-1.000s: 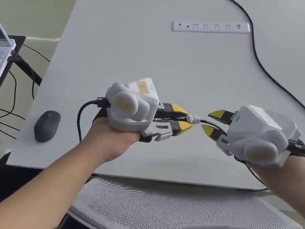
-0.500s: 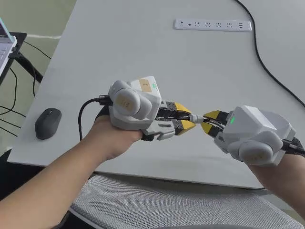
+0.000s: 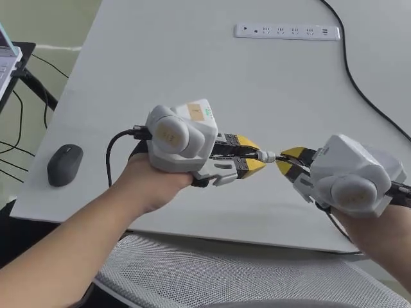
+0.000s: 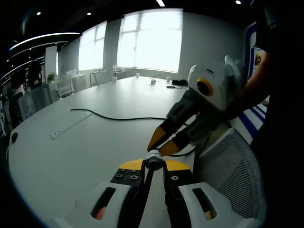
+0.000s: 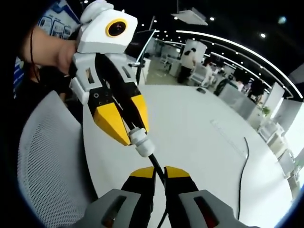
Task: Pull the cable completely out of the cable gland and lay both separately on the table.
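The white cable gland (image 3: 266, 156) is held over the table's front edge, and my left gripper (image 3: 255, 158) is shut on its rear part. A thin black cable (image 3: 278, 158) comes out of the gland's nose to the right. My right gripper (image 3: 290, 161) is shut on that cable, a short way from the gland. In the left gripper view the gland (image 4: 153, 158) sits between my yellow tips (image 4: 154, 167), facing the right gripper (image 4: 164, 142). In the right gripper view the cable (image 5: 156, 167) runs from the gland (image 5: 139, 140) down between my shut jaws (image 5: 159, 174).
A white power strip (image 3: 286, 31) lies at the back of the grey table (image 3: 192, 70). A long black cable (image 3: 359, 90) curves along the right side. A dark mouse (image 3: 65, 165) lies at the left front corner. A mesh chair (image 3: 212, 269) is below the front edge.
The right gripper, open a second ago, came in and shut on the cable beside the gland. It has since drawn slightly right, showing a little more cable.
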